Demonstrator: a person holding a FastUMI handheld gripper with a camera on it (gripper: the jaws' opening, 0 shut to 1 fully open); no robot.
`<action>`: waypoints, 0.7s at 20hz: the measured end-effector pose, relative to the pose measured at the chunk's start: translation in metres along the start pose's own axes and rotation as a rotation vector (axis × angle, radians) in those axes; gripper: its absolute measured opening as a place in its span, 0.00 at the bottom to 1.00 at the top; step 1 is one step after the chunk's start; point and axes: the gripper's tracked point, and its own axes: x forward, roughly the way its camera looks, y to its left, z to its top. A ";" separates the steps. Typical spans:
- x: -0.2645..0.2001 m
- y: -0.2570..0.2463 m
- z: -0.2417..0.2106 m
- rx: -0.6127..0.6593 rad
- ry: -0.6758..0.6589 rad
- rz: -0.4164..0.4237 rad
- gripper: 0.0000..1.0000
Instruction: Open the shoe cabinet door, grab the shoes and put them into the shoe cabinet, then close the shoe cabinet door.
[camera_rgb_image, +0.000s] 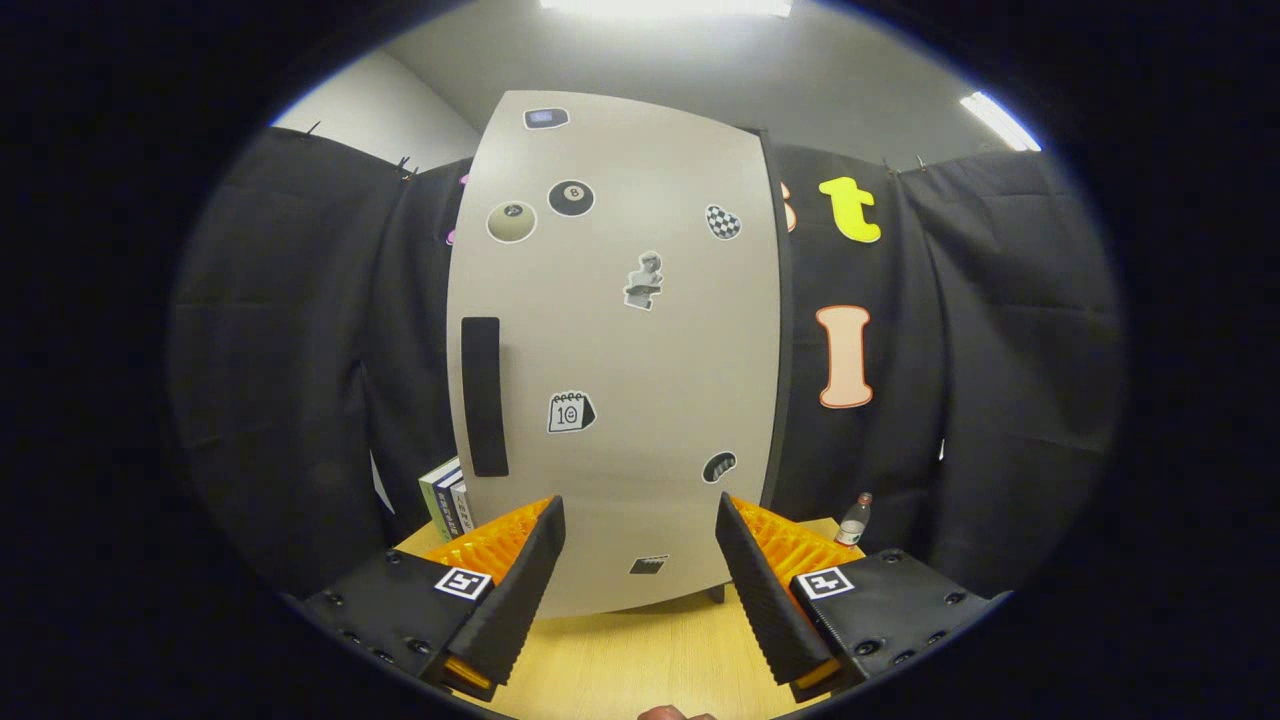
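Observation:
A tall pale shoe cabinet (620, 350) stands on the wooden table (640, 660), just ahead of my fingers. Its door (640, 400) is closed and covered with several stickers. A dark vertical handle (484, 397) sits along the door's left side. My gripper (640, 520) is open, with nothing between its fingers; the lower part of the door shows in the gap. The handle is up and to the left of the left fingertip (545, 520). A bit of a shoe or a hand (675, 714) peeks in at the table's near edge; I cannot tell which.
A stack of books (445, 497) leans to the left of the cabinet. A small bottle (853, 520) stands on the table to the cabinet's right, beyond the right finger. Black cloth hangs behind and on both sides.

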 end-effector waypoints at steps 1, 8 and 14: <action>-0.006 0.000 -0.001 0.002 0.000 0.003 0.95; -0.031 0.003 -0.007 0.001 0.005 0.036 0.95; -0.036 0.008 -0.003 0.011 0.014 0.060 0.95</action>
